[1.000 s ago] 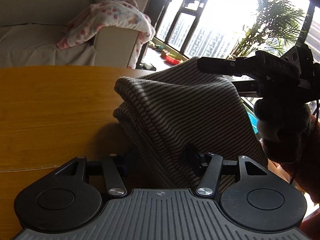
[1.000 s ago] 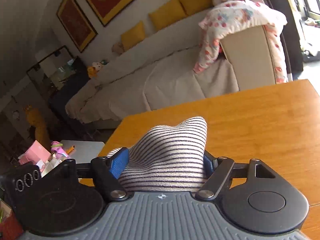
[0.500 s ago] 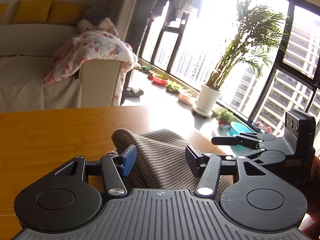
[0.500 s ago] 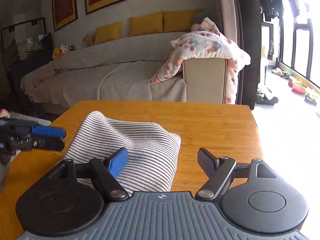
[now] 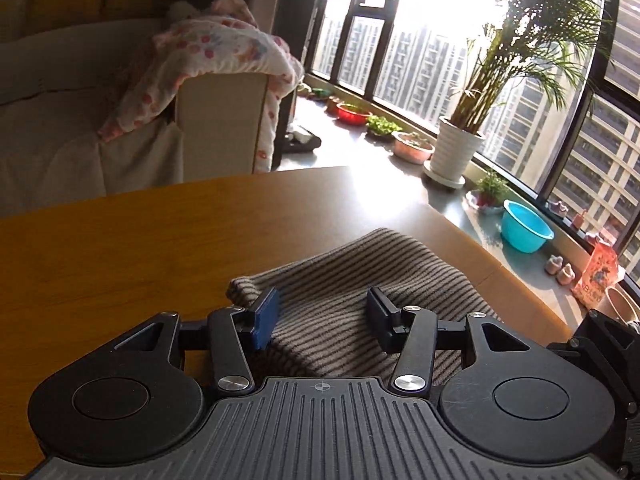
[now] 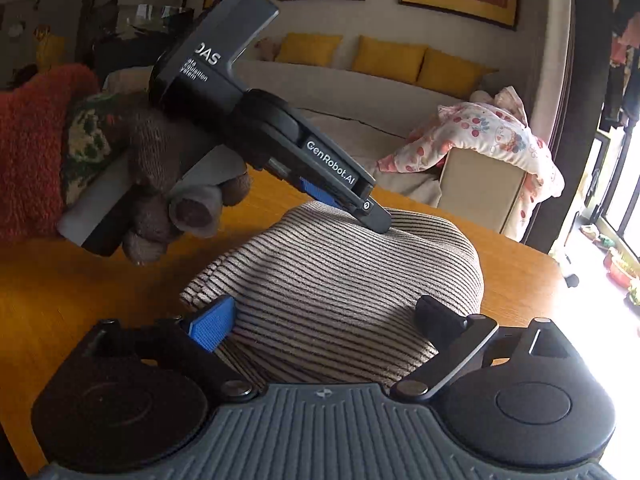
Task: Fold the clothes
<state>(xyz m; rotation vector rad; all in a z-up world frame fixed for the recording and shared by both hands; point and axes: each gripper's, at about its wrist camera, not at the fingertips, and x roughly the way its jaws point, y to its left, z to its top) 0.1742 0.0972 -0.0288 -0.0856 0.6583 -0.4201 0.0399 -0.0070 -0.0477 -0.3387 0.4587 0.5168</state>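
room: a living room with a sofa (image 6: 360, 92), yellow cushions and a bright window; a wooden counter (image 5: 120, 248) carries the work.
left fingers: the left gripper (image 5: 322, 318) has its fingers apart and closing, the striped cloth under and between them; its pads do not look pressed on the fabric yet.
right fingers: the right gripper (image 6: 326, 322) has its fingers spread wide and opening, either side of the near hem, not pinching it.
left gripper from the other side: seen from the right wrist, it comes down at a slant in a gloved hand (image 6: 160, 184), its tip at the top of the mound.
garment: the striped garment (image 6: 352, 276) lies bunched in a soft, rounded heap on the counter, near its window-side edge.
handling: probably light, limp knit; it should sag and slide on the smooth wood, and will not hold a crease by itself.
where to hold: likely best at a hem or corner, pinching all layers, rather than the puffy crown.
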